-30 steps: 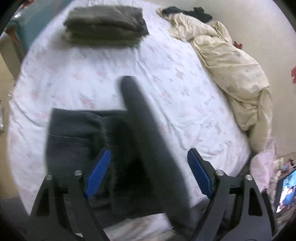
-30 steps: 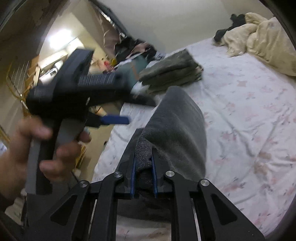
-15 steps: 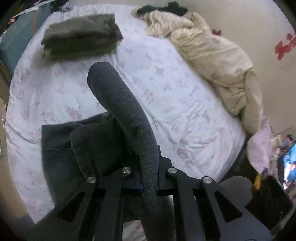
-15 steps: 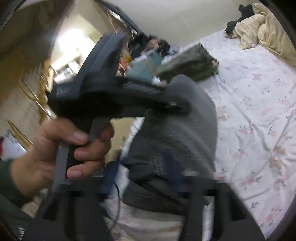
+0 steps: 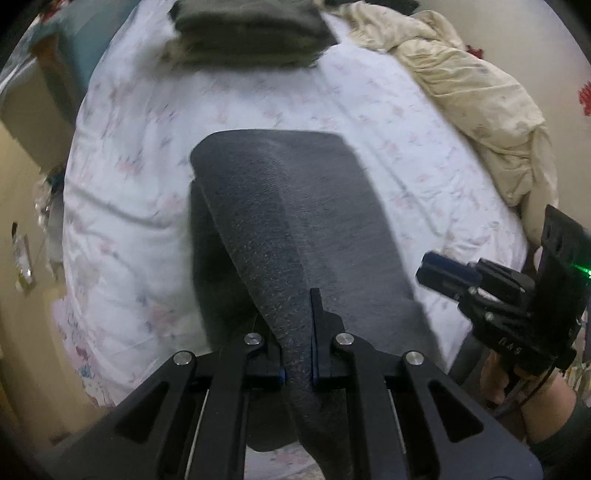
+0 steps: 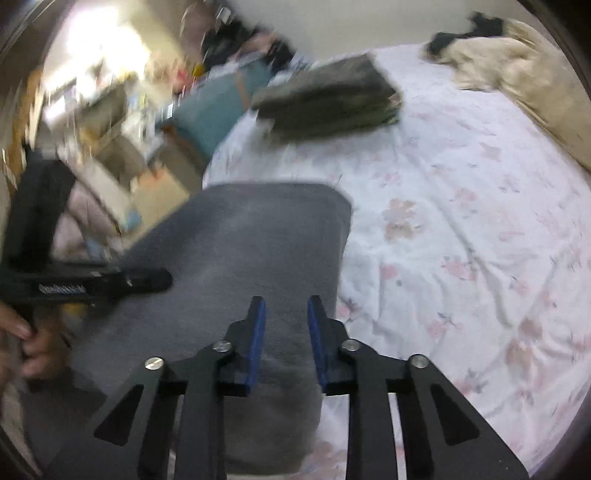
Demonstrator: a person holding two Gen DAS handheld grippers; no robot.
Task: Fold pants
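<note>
The dark grey pants (image 5: pixel 303 229) lie folded over on the floral bed sheet (image 5: pixel 147 155), near its front edge. My left gripper (image 5: pixel 297 332) is shut on a fold of the pants at their near edge. The pants also show in the right wrist view (image 6: pixel 258 240). My right gripper (image 6: pixel 283 332) is partly open above the pants' near right part, with the cloth under its blue fingers (image 6: pixel 256 332) but not pinched. The right gripper shows at the right of the left wrist view (image 5: pixel 443 273), and the left gripper at the left of the right wrist view (image 6: pixel 147 280).
A folded stack of olive-grey clothes (image 5: pixel 251 29) lies at the far end of the bed. A crumpled cream duvet (image 5: pixel 480 96) runs along the right side by the wall. Furniture and clutter (image 6: pixel 129 122) stand past the bed's left edge.
The left gripper closed on the pants fold and carried it forward, laying the pants flat and wide. The right gripper let go of the pants and opened.
</note>
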